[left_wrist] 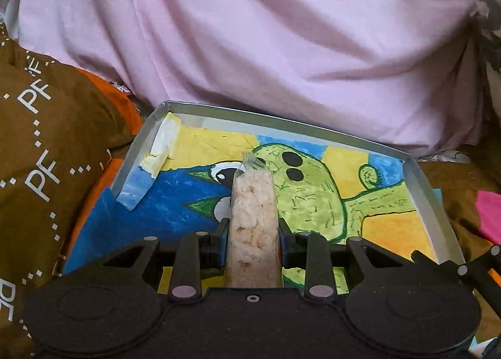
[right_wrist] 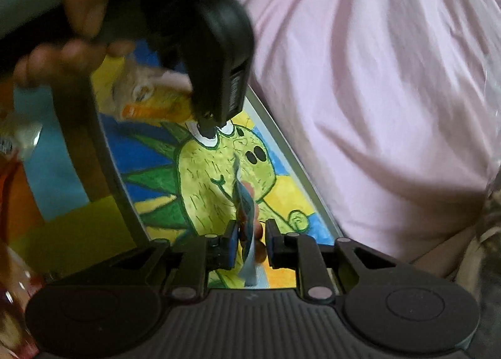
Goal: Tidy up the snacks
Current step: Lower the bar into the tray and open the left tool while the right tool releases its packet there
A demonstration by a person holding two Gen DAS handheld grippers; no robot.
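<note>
My left gripper (left_wrist: pixel 253 227) is shut on a clear packet of pale puffed rice snack (left_wrist: pixel 253 218), held above a shallow grey tray (left_wrist: pixel 438 202) lined with a bright green-creature drawing. My right gripper (right_wrist: pixel 250 238) holds a thin blue snack packet (right_wrist: pixel 247 221) edge-on between its jaws, above the same tray (right_wrist: pixel 281 146). The packet touches the left pad; a small gap shows at the right pad. In the right wrist view the other gripper (right_wrist: pixel 219 71) and the hand holding it hang over the tray's far part, with the rice packet (right_wrist: pixel 147 89) blurred.
A pink cloth (left_wrist: pixel 266 30) rises behind the tray. A brown cover printed "PF" (left_wrist: pixel 40 140) lies at the left, over orange cloth. A pink item (left_wrist: pixel 488 212) sits at the right edge. A clear-and-red wrapper (right_wrist: pixel 15 202) shows at the right wrist view's left edge.
</note>
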